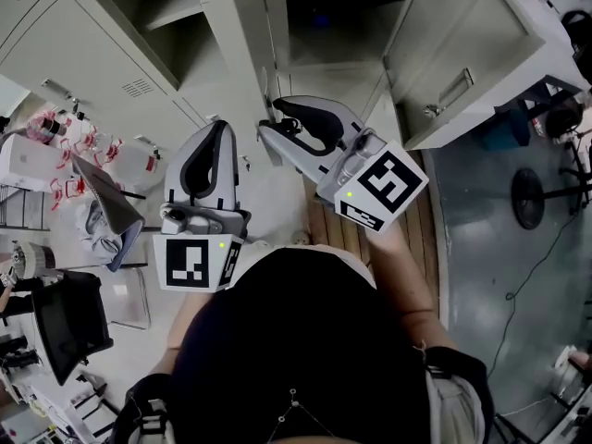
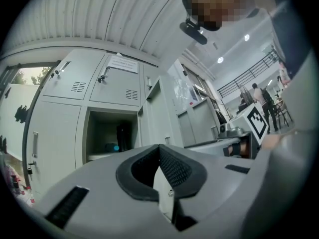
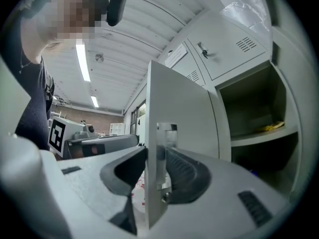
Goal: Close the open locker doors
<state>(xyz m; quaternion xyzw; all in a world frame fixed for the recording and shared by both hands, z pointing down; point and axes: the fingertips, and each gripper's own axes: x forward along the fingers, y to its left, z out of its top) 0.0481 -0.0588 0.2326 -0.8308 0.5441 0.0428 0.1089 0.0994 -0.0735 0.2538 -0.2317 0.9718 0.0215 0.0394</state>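
Note:
Grey lockers stand ahead with several doors open. My right gripper (image 1: 277, 111) (image 3: 155, 153) has the free edge of one open locker door (image 1: 242, 35) (image 3: 184, 118) between its jaws, at the metal latch plate (image 3: 167, 133). The jaws stand slightly apart, close to both faces of the door, and do not clamp it. To the right of that door is an open compartment (image 3: 254, 118) with a shelf. My left gripper (image 1: 219, 126) (image 2: 159, 148) hangs beside it, shut and empty, and faces another open compartment (image 2: 110, 133). A further door (image 1: 472, 58) stands open at the right.
A cluttered table (image 1: 92, 188) with bottles and a dark case (image 1: 69, 322) is at my left. A chair base (image 1: 529, 197) and cables lie on the grey floor at the right. A wooden platform (image 1: 344, 237) is under my feet.

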